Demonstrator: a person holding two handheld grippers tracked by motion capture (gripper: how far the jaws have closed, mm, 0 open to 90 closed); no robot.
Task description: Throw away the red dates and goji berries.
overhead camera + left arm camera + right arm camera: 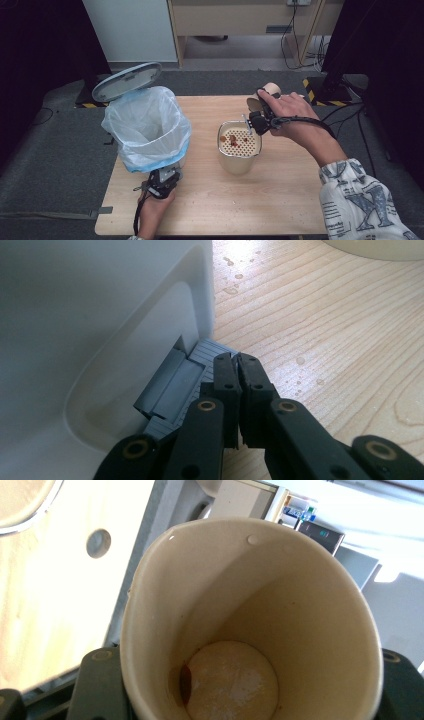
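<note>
Right gripper (256,119) with jaws pinching a tilted paper cup (266,95) above the far right of a beige strainer tub (239,148) mid-counter (280,200), cup near empty (brown smear, perhaps residue), left gripper (162,181) jaws pressed together on the grey pedal (172,385) of the lined bin (147,127), near left.

**What I can't make out from here**

In my right gripper view the paper cup (250,630) covers my jaws, and the bottom edge cuts off its base. From the high view my right hand (290,112) hides most of that cup. In the left gripper view the bin (100,315) runs off the top and left edges. The bits lying on the strainer (239,141) are too small to name.
</note>
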